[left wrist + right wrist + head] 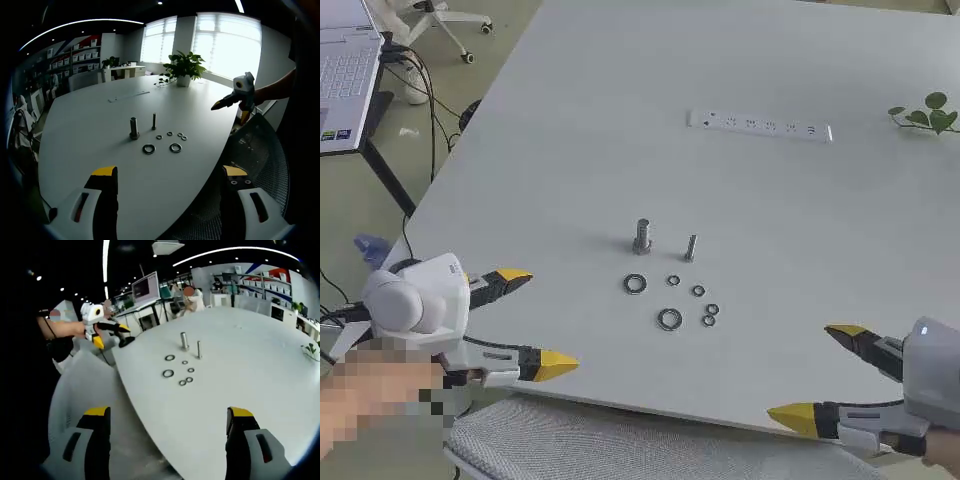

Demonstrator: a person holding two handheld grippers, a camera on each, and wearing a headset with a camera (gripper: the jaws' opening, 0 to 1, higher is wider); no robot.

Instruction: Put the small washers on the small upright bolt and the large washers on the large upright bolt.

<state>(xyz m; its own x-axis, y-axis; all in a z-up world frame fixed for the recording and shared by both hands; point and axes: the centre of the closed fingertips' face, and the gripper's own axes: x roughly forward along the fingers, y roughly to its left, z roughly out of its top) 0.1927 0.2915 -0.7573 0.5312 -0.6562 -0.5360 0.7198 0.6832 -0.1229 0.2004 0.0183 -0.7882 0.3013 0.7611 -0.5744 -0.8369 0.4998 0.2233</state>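
White tabletop (570,120), head view: large bolt (642,236) and small bolt (691,247) stand upright side by side mid-table, both shanks bare. Two large washers (635,284) and four small washers (698,291) lie flat just in front of them, none stacked. The left gripper (548,318) and right gripper (805,371) sit at the near edge, well apart from the parts. Both have jaws spread wide with nothing held.

Left gripper view: own jaws wide apart and empty over the table edge. Bolts and washers lie ahead, with the large washers (149,148) nearest. The right gripper (229,112) hangs off to the right, also spread.

Right gripper view: own jaws apart, empty. The washers lie between it and the bolts, with the small washers (191,370) on the small bolt's (199,349) side.

My read: nothing placed yet, so the step in hand is the first pick. The next move calls for bringing one gripper in low and closing on a washer's rim. It lies flat on a smooth top, so it will likely slide or need tipping up. Then line the hole over the matching bolt's tip.
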